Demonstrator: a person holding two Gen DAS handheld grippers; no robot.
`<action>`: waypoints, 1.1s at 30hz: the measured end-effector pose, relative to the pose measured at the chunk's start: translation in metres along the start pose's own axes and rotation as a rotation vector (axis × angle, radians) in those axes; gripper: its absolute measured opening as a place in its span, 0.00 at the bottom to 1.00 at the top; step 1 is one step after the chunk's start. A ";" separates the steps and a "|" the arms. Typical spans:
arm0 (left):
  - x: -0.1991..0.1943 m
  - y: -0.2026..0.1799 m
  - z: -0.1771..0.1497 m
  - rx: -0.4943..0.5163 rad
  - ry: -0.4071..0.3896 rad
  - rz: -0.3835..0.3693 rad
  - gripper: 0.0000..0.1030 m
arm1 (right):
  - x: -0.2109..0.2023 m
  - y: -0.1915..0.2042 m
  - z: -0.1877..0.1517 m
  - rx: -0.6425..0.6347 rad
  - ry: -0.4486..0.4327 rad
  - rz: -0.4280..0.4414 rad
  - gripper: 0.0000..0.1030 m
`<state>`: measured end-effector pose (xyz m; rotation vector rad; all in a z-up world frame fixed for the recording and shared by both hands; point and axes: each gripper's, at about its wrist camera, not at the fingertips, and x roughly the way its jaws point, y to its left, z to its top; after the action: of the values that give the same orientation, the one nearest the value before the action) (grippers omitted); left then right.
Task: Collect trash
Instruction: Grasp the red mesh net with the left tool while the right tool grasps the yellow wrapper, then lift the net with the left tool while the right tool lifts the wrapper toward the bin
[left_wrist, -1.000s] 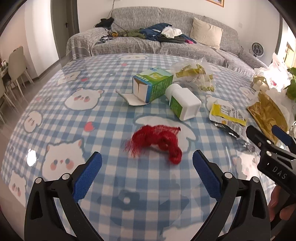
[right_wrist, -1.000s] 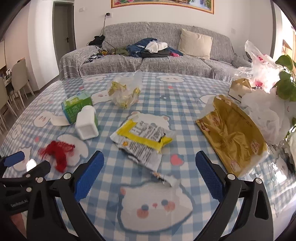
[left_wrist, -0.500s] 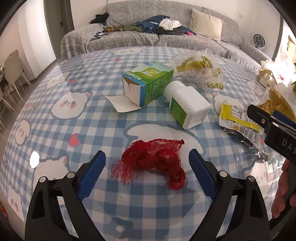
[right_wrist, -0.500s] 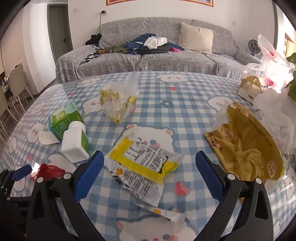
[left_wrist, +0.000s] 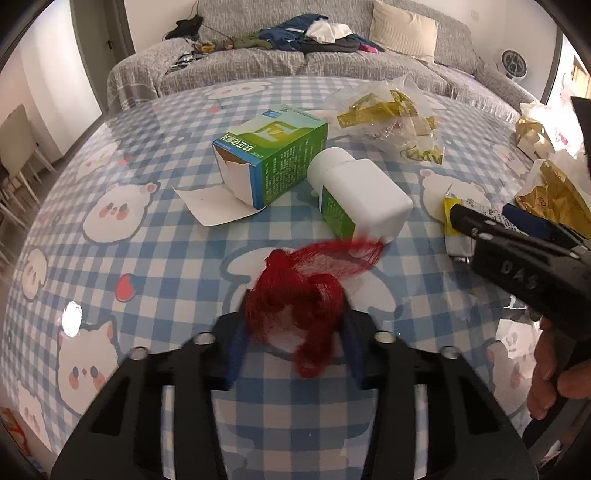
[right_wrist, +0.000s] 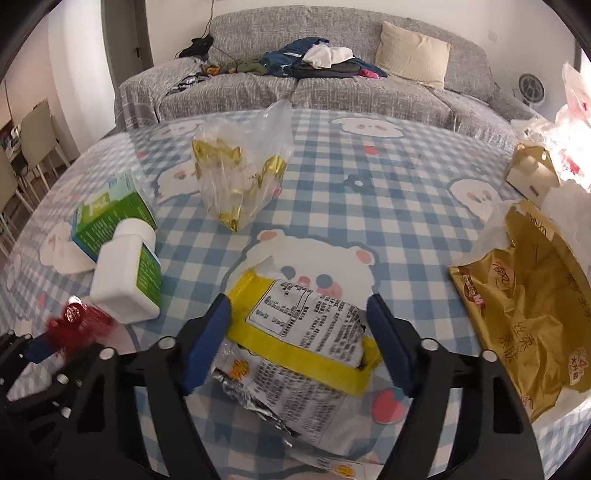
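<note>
Moved: both tongs have closed in since a second ago.
Left tongs (left_wrist: 293, 334): narrow, pinching red mesh net (left_wrist: 295, 295), near-left on bench (left_wrist: 166, 258).
Right tongs (right_wrist: 299, 343): half-open, straddling yellow snack wrapper (right_wrist: 306, 332); long axis crosswise.

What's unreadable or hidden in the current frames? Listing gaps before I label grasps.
- Left wrist view: whether the left gripper has firm grip on the red mesh net; the net covers the pads and is motion-blurred.
- Right wrist view: lower part of the yellow snack wrapper, hidden behind the right gripper body and the bottom edge.
- Right wrist view: the net is only a blurred red patch at the left.
- Box text on the green carton: too small.
</note>
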<state>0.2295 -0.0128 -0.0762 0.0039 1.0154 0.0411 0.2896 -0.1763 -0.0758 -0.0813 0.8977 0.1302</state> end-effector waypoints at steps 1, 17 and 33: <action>0.000 0.000 0.000 -0.003 0.002 -0.002 0.29 | 0.001 0.001 -0.001 -0.010 -0.001 -0.005 0.62; -0.001 0.010 0.003 -0.042 0.003 -0.020 0.16 | 0.002 -0.002 -0.006 -0.021 0.005 -0.020 0.19; -0.010 0.018 0.003 -0.049 0.002 -0.027 0.16 | -0.013 -0.005 -0.004 0.000 -0.010 -0.010 0.17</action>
<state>0.2257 0.0046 -0.0658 -0.0546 1.0157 0.0410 0.2789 -0.1829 -0.0682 -0.0857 0.8871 0.1210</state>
